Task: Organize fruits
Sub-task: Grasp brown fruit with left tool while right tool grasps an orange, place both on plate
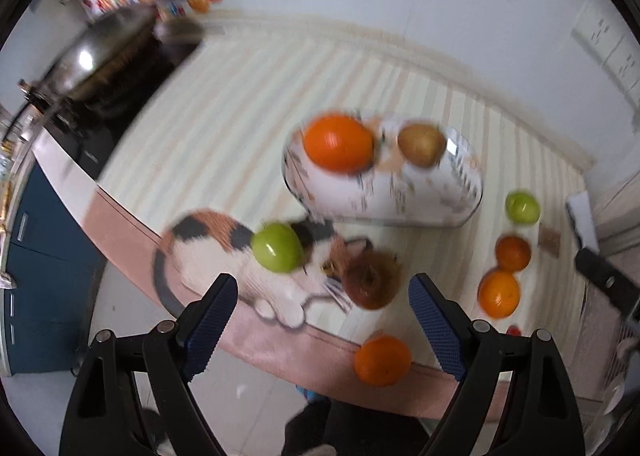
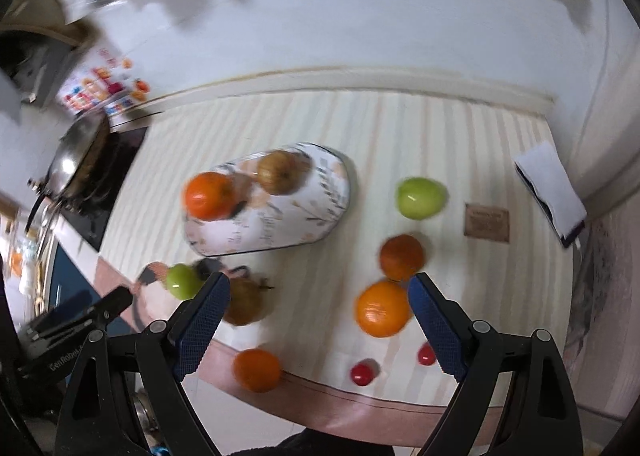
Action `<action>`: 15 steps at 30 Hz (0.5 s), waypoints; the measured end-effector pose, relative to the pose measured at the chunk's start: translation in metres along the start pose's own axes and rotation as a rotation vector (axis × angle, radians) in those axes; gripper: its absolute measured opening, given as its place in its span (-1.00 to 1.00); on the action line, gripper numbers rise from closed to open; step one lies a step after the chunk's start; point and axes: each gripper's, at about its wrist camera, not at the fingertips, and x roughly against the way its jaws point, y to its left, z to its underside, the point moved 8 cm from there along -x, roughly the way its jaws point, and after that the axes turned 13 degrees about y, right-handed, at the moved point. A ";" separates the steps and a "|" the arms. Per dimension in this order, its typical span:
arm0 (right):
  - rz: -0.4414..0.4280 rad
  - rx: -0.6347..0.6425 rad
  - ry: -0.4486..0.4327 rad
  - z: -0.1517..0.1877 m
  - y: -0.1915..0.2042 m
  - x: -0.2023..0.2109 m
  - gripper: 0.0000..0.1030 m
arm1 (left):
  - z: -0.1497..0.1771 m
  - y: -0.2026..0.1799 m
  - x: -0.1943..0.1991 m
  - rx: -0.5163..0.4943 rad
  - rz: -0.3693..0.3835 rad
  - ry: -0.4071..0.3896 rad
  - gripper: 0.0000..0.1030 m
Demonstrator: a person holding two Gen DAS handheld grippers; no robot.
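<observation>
Oval dish (image 2: 320,212) mid-counter (image 2: 440,136) holding 1 orange (image 2: 209,195) and 1 brown apple (image 2: 279,172), loose fruit toward front edge, left gripper (image 1: 322,320) and right gripper (image 2: 319,320) fingers wide apart, empty.

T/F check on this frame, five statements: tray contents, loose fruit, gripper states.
1. The oval tray holds two fruits. True: an orange and a brownish apple.
2. Both green apples are in the tray. False: one green apple and the other both lie on the table outside it.
3. The left gripper grips an orange. False: open, empty.
4. The right gripper is open. True.
5. Two small red fruits lie near the table's front edge. True.
</observation>
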 end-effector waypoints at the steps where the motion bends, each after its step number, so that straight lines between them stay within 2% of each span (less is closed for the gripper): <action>1: -0.001 -0.016 0.018 -0.002 -0.009 -0.009 0.80 | 0.000 -0.004 -0.014 -0.005 0.007 0.041 0.70; 6: -0.009 -0.084 0.137 -0.005 -0.047 -0.066 0.80 | 0.000 -0.020 -0.070 -0.014 0.050 0.193 0.70; 10: -0.012 -0.105 0.229 0.006 -0.062 -0.109 0.80 | -0.003 -0.029 -0.103 -0.008 0.084 0.283 0.70; 15: -0.016 -0.119 0.299 0.016 -0.069 -0.144 0.79 | -0.008 -0.038 -0.132 -0.007 0.085 0.342 0.70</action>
